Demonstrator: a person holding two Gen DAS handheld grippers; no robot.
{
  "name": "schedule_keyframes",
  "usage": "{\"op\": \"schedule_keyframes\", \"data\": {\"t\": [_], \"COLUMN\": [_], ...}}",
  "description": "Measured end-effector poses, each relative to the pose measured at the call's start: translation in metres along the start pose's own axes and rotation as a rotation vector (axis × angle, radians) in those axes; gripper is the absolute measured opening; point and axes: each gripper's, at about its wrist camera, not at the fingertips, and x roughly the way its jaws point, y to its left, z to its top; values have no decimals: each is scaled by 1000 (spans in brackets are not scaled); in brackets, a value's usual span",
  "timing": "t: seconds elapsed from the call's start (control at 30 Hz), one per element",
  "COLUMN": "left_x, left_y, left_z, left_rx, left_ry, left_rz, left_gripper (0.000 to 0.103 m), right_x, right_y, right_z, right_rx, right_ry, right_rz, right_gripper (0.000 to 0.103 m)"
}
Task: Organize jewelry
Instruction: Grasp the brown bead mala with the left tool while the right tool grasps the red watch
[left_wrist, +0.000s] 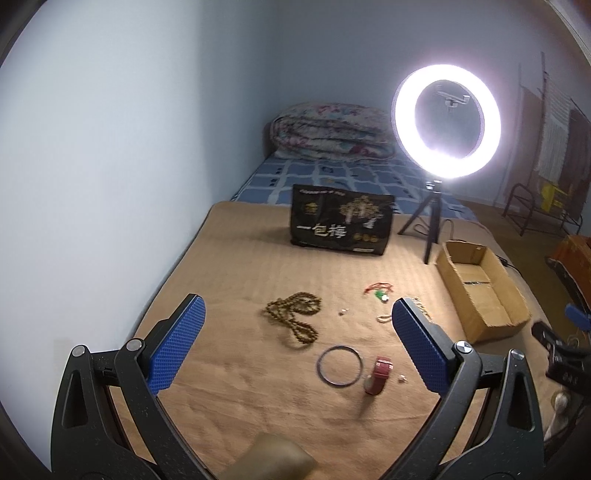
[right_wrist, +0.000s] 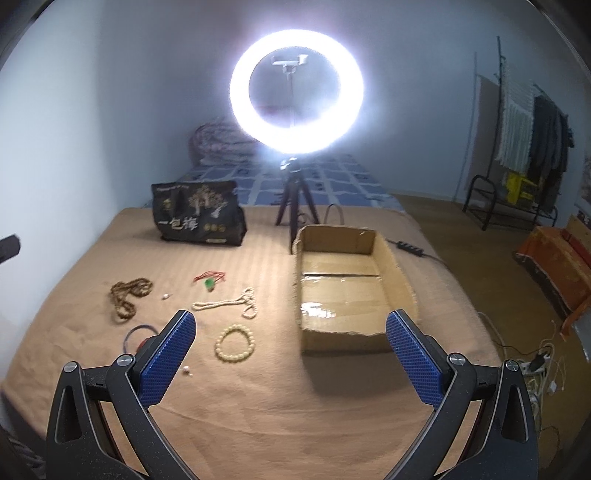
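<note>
Left gripper: I am holding it above the ribbed tan blanket, its blue dimpled pads standing wide apart, gripping nothing.
Brown bead strand: it is lying coiled ahead, between my left pads; small matte round beads.
Thin ring bangle: a dark smooth hoop, lying flat nearer to me.
Red strap piece: glossy, curled, sitting just right of the hoop.
Red cord with green pendant: it is lying far ahead of my right gripper's left pad.
Cream bead necklace: a long loose strand, lying ahead and left.
Pale bead bracelet: a closed circle of rounded beads, lying just right of that pad.
Right gripper: I am holding it with pads spread wide, clamping nothing.
Cardboard box: open, shallow, rough-edged, with a glossy taped floor, sitting ahead and right.
</note>
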Motion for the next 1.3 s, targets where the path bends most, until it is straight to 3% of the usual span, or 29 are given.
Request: {"op": "schedule_keyframes", "data": {"t": [0.37, 0.47, 0.8, 0.87, 1.03, 1.3], "left_x": [74, 94, 157, 173, 209, 256], "left_y": [35, 38, 42, 41, 36, 34], "left_z": [2, -2, -6, -9, -15, -26], "left_rx": [-55, -70, -118, -133, -179, -224], "left_ry": [200, 264, 394, 433, 508, 590], "left_rz": [12, 4, -4, -17, -35, -23], "left_gripper": [102, 94, 89, 77, 74, 61], "right_x": [34, 50, 96, 107, 125, 135], "right_y": [35, 44, 90, 97, 110, 127], "right_z": [-7, -10, -20, -23, -28, -33], "right_rx": [-63, -59, -145, -137, -105, -128], "right_ry": [84, 132, 229, 267, 335, 372], "right_rz": [156, 196, 280, 307, 357, 386], "right_gripper": [102, 102, 102, 102, 102, 102]}}
